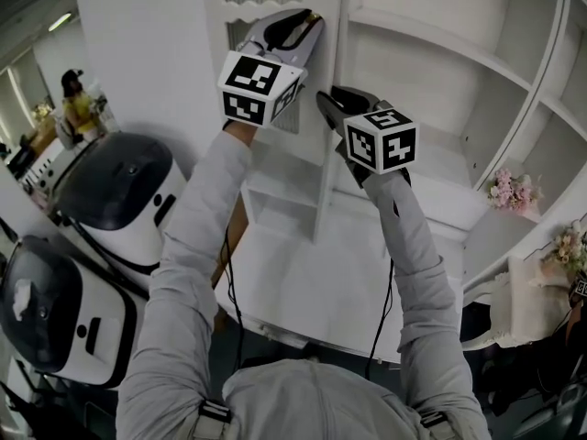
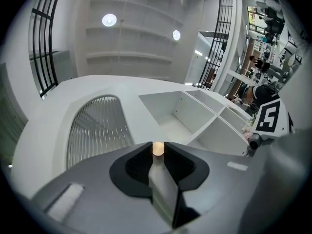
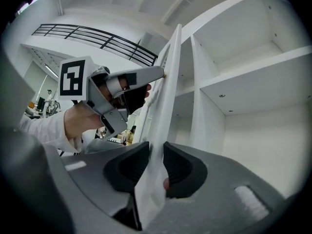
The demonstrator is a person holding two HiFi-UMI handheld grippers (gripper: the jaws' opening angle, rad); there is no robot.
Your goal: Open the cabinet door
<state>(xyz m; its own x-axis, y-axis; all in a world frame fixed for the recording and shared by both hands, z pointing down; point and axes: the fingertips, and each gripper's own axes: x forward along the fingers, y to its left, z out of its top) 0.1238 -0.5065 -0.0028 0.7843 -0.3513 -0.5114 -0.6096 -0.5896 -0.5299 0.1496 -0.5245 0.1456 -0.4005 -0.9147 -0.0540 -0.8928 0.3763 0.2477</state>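
Note:
The white cabinet door (image 1: 326,163) stands swung out and shows edge-on in the head view; its louvred panel (image 2: 97,128) fills the left of the left gripper view. My left gripper (image 1: 312,18) is shut on the door's small tan knob (image 2: 158,148), high on the door. Lower down, my right gripper (image 1: 326,101) points level at the door's free edge (image 3: 168,82), which runs between its pads, and both pads press on the edge. The left gripper (image 3: 161,74) shows in the right gripper view with its tips at the knob.
Open white shelves (image 1: 431,53) lie behind the door. Two white-and-black rounded appliances (image 1: 119,191) (image 1: 55,310) stand at the left beside the white counter (image 1: 303,282). Flower bunches (image 1: 512,191) sit at the right. A person in yellow (image 1: 73,104) stands far off at the left.

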